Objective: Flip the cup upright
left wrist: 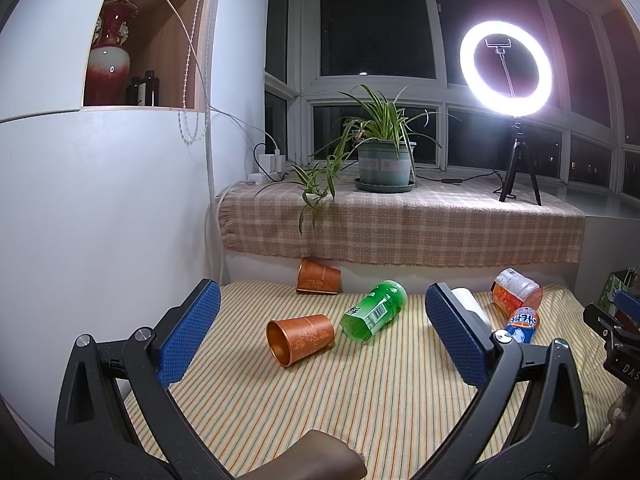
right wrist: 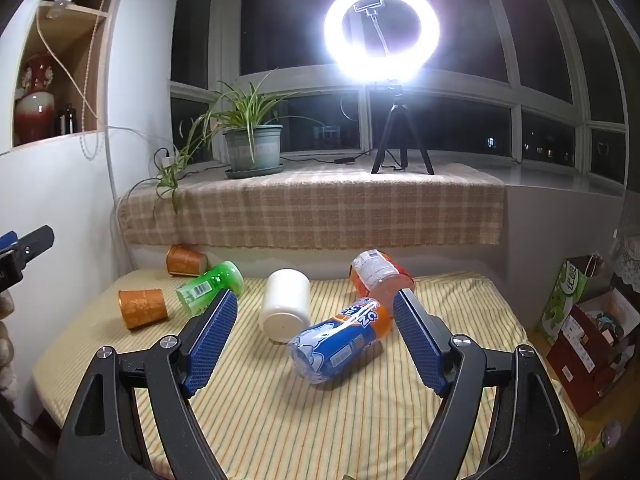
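Green bottle (left wrist: 374,311) lying just right of copper cup (left wrist: 301,339); cup lying sideways, mouth facing near-left. Both grippers' jaws gaping wide, empty.

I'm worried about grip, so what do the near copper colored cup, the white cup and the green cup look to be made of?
Near copper cup: likely metal, satin finish; its inner wall gleams and a pattern bands the side. White cup: probably matte plastic or ceramic, opaque, no glare. Green cup: seems translucent glossy plastic under a printed label.
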Demonstrator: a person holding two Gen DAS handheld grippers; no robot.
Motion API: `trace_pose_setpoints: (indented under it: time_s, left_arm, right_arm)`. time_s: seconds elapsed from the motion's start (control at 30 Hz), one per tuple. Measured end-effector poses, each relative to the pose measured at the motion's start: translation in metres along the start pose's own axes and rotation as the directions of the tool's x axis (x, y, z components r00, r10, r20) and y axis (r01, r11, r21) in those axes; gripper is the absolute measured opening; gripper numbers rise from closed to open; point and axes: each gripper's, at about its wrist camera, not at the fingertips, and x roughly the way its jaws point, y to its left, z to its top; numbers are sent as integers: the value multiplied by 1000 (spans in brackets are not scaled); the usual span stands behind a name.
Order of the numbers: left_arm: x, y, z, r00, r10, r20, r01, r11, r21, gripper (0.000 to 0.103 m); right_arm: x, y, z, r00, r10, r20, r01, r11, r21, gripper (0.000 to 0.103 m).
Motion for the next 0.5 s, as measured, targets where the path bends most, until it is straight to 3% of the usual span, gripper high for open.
trace_pose_setpoints:
  time_s: [0.5]
  left_arm:
    - [0,0,0,1000,-2,0,2,1000,1,103]
  right_arm:
    - [3,2,2,1000,0,-2,0,1000,-1,80]
